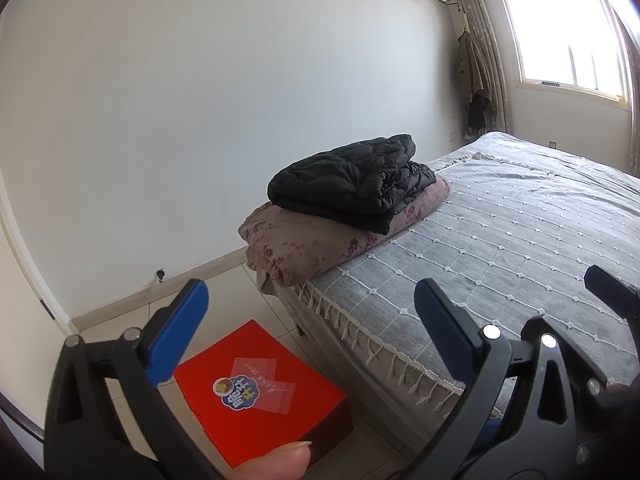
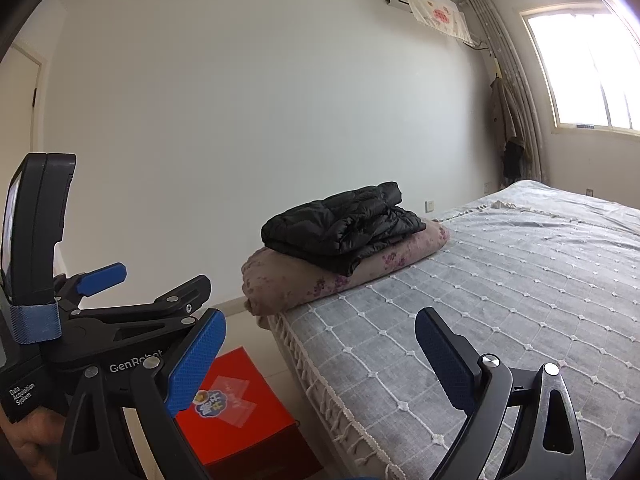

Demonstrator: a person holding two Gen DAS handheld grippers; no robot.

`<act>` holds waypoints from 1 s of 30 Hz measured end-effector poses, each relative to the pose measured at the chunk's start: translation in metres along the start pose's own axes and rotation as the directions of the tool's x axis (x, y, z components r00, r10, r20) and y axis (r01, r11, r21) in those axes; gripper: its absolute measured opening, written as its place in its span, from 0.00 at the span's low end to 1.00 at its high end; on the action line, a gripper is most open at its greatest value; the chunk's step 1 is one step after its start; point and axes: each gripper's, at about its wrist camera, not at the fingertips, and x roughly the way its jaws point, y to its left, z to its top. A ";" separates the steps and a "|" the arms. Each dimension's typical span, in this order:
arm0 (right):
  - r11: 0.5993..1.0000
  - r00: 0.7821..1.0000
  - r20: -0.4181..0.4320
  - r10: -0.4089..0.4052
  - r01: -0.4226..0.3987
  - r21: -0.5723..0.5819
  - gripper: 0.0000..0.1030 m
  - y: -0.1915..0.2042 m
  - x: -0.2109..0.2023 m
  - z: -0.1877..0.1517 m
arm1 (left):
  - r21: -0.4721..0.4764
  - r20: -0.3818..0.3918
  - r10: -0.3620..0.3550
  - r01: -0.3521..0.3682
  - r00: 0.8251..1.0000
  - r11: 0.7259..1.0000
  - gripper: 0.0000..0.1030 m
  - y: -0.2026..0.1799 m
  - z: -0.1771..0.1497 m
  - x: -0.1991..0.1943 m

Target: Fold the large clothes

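Observation:
A black puffer jacket (image 1: 352, 178) lies folded on a folded floral blanket (image 1: 312, 240) at the near left corner of the bed (image 1: 520, 240). It also shows in the right wrist view (image 2: 344, 226), on the blanket (image 2: 304, 280). My left gripper (image 1: 316, 336) is open and empty, held back from the bed's corner. My right gripper (image 2: 320, 356) is open and empty, over the bed's near edge. The left gripper's body (image 2: 120, 332) shows at the left of the right wrist view.
A red box (image 1: 260, 392) with clear plastic bags on it sits on the tiled floor beside the bed. A white wall runs behind. Coats (image 1: 474, 80) hang by the curtain near the window (image 1: 568, 28). An air conditioner (image 2: 424, 6) is mounted high.

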 end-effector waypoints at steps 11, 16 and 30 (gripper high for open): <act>1.000 1.000 0.000 -0.007 0.007 0.001 0.94 0.000 0.000 0.000 | -0.006 0.002 0.004 -0.004 1.000 1.000 0.99 -0.002 -0.002 -0.003; 1.000 1.000 0.000 -0.014 0.014 -0.002 0.94 0.000 0.001 0.000 | -0.004 0.000 0.008 -0.008 1.000 1.000 0.99 -0.002 -0.002 -0.002; 1.000 1.000 0.000 -0.013 0.013 0.005 0.94 -0.001 0.003 0.000 | 0.007 0.013 0.023 -0.023 1.000 1.000 0.99 -0.004 -0.002 -0.005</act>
